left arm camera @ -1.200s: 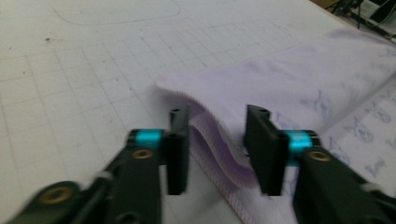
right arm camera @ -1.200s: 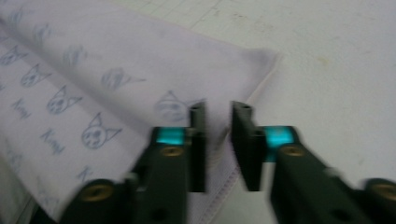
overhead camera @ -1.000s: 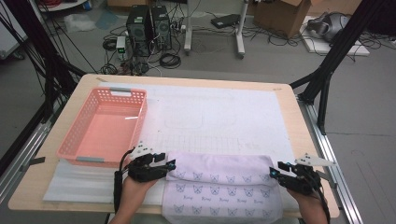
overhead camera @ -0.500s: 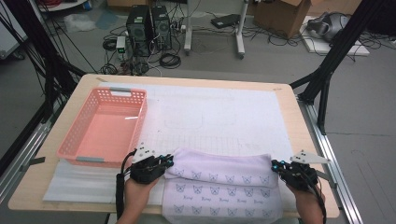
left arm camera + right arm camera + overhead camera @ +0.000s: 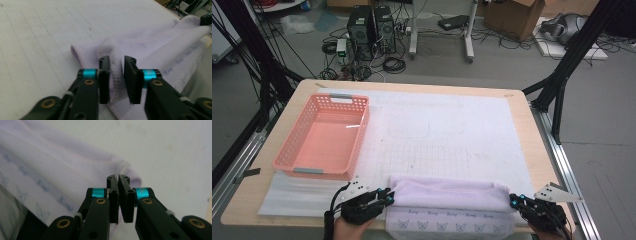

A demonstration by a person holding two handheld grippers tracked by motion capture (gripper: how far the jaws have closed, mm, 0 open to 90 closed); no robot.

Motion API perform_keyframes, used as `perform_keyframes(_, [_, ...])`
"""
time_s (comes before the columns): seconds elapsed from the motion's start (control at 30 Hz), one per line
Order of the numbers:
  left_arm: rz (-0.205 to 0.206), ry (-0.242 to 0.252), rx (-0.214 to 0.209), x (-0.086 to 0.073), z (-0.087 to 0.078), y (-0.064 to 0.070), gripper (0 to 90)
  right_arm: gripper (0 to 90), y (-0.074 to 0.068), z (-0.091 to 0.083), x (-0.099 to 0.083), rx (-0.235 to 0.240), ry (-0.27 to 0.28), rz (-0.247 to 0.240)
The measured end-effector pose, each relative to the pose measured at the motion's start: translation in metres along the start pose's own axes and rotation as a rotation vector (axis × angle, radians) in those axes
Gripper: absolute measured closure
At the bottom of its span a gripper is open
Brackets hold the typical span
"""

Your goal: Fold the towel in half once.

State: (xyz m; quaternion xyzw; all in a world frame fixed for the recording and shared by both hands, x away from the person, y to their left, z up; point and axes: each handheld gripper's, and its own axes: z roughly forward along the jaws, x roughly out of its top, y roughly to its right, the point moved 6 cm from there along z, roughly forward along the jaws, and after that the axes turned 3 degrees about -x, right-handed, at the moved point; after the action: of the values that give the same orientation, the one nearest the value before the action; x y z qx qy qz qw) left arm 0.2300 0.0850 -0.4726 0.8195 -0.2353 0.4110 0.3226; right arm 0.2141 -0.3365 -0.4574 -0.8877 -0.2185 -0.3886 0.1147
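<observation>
A: I'm holding the lilac cloth (image 5: 447, 205) by both ends of its folded edge, near edge of the counter (image 5: 532, 150), part of it hanging off the front. Left hand-held gripper (image 5: 116, 77) is only partly closed, w/ a thick bunch of fabric between the jaws and a gap showing. Right hand-held gripper (image 5: 118, 195) is pinching tight on the hem corner.

B: What are you worrying about?

A: Left side, mainly. That bunch is looking loose, so if I'm pulling the fold taut it's prob slipping out and the fold is collapsing. Right is biting just the hem tip, so a jerk is likely peeling it free too.

B: And the basket?

A: Pink basket (image 5: 324, 137) is sitting well apart, to the left. I'm not seeing a snag risk there.
</observation>
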Motion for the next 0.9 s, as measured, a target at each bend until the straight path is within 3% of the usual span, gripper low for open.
perform_keyframes(0.03, [0.003,0.002,0.006,0.000,0.001,-0.002,60.0,70.0,0.002,0.002,-0.003,-0.024,-0.013,0.014])
perform_keyframes(0.07, [0.003,0.005,0.012,0.001,0.002,-0.003,53.8,67.4,0.005,0.003,-0.004,-0.030,-0.009,0.033])
perform_keyframes(0.17, [0.002,0.024,0.027,0.008,0.004,-0.006,45.4,59.5,0.009,0.003,0.000,-0.029,0.017,0.057])
perform_keyframes(0.27, [-0.005,0.013,0.025,0.013,0.009,-0.010,43.4,51.7,0.008,0.008,0.005,-0.023,0.024,0.072])
perform_keyframes(0.37, [-0.023,-0.009,0.029,0.014,0.019,-0.016,41.6,50.1,0.011,0.018,0.010,-0.041,0.029,0.090])
perform_keyframes(0.47, [-0.032,-0.020,0.031,0.016,0.027,-0.020,41.5,50.7,0.017,0.029,0.014,-0.052,0.018,0.118])
perform_keyframes(0.6, [-0.038,-0.021,0.035,0.018,0.032,-0.022,41.5,53.9,0.020,0.047,0.013,-0.044,-0.040,0.121])
perform_keyframes(0.67, [-0.033,-0.029,0.038,0.016,0.033,-0.022,41.5,60.2,0.019,0.052,0.012,-0.037,-0.047,0.094])
perform_keyframes(0.73, [-0.034,-0.034,0.040,0.015,0.033,-0.023,41.4,72.4,0.019,0.052,0.013,-0.028,-0.045,0.073])
perform_keyframes(0.77, [-0.035,-0.035,0.041,0.015,0.034,-0.024,41.5,79.0,0.021,0.051,0.014,-0.052,-0.040,0.052])
perform_keyframes(0.87, [-0.031,-0.042,0.043,0.014,0.034,-0.023,41.4,85.2,0.027,0.051,0.018,-0.162,-0.003,-0.007])
perform_keyframes(0.9, [-0.031,-0.039,0.044,0.014,0.035,-0.023,41.3,82.7,0.029,0.051,0.019,-0.204,0.015,-0.033])
